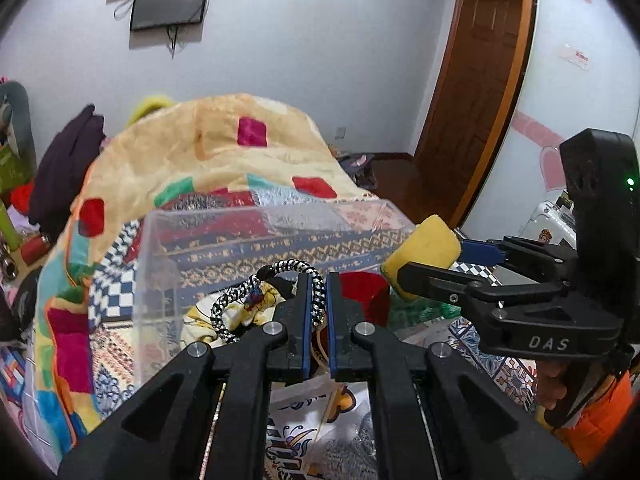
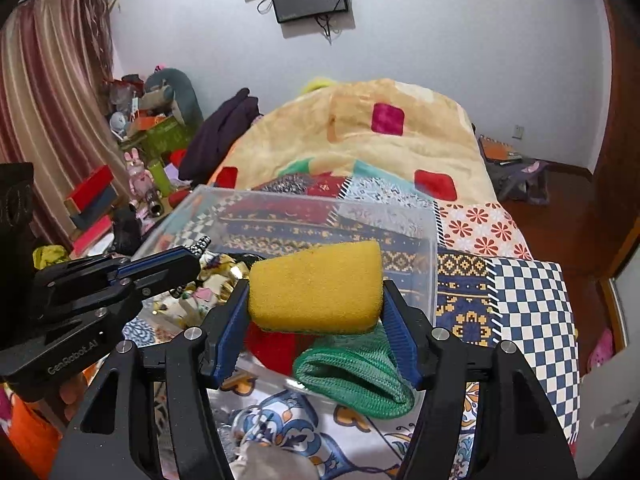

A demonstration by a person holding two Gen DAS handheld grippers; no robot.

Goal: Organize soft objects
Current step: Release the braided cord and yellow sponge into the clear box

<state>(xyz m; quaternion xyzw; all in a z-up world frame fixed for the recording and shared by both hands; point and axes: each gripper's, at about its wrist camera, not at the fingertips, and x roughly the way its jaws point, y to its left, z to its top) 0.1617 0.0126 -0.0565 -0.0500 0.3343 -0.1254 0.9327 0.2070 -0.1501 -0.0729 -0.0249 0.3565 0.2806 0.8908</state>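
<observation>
My left gripper (image 1: 318,280) is shut on a black-and-white braided cord (image 1: 280,270) and holds it over the clear plastic box (image 1: 160,240). My right gripper (image 2: 316,292) is shut on a yellow sponge (image 2: 316,286) above the box's near right corner (image 2: 430,240). The sponge also shows in the left wrist view (image 1: 424,258), held by the right gripper (image 1: 404,276). The left gripper appears in the right wrist view (image 2: 196,258). Inside the box lie a red cloth (image 2: 272,350), a green knitted cloth (image 2: 356,376) and a yellow patterned cloth (image 1: 240,312).
The box stands on a bed with a patchwork cover (image 2: 520,300). A folded yellow blanket (image 2: 360,140) is heaped behind it. Cluttered boxes and toys (image 2: 140,140) stand at the left by the curtain. A wooden door (image 1: 476,100) is at the right.
</observation>
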